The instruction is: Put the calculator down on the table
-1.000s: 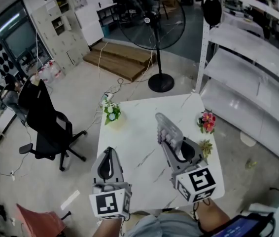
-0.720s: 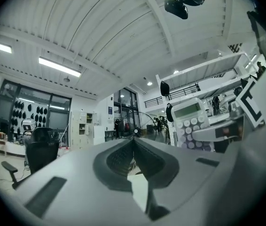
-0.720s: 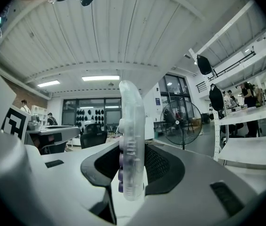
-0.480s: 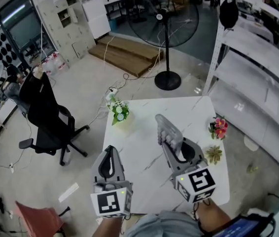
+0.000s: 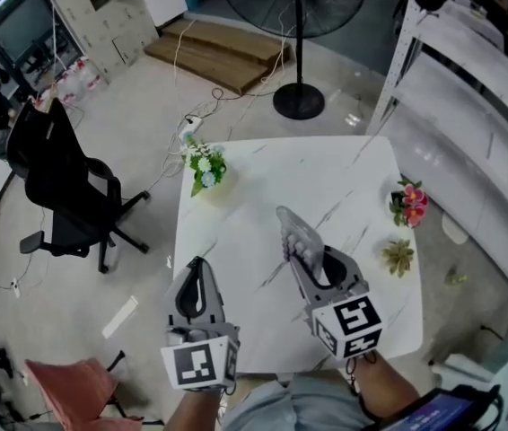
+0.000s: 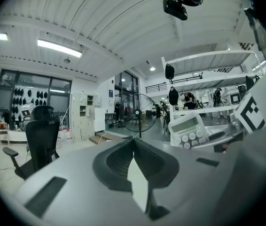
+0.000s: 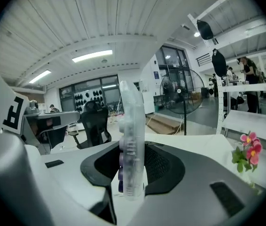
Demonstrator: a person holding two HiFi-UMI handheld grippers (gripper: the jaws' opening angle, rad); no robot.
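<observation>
Head view: a person stands at the near edge of a white marbled tabletop [image 5: 263, 173] with 1 pair of tongs in each hand.

Right tongs [image 5: 310, 260]: jaws part-way apart and clamped on the calculator [image 5: 293, 233]. The calculator stands on edge between the pads, its upper half rising past the jaw tips. In the right gripper view its keys face left and its pale casing faces right. It is carried over the near middle of the tabletop and does not lie on it.

Left tongs [image 5: 198, 269]: jaws closed together with nothing between them. The left gripper view shows the 2 pads meeting in a single line. These tongs hang over the tabletop's near left edge, apart from the right tongs. The calculator's screen and round keys show at the right of the left gripper view.

On the tabletop:
- a bunch of white flowers [image 5: 204, 163] at the far left corner
- pink flowers [image 5: 409, 203] at the right edge
- a small green plant [image 5: 398, 257] just nearer than the pink flowers

All 3 stand well apart from the calculator.

Surroundings: a black office chair [image 5: 56, 182] at left, a pedestal fan [image 5: 297, 25] beyond the tabletop, and white shelving [image 5: 469, 88] at right.
</observation>
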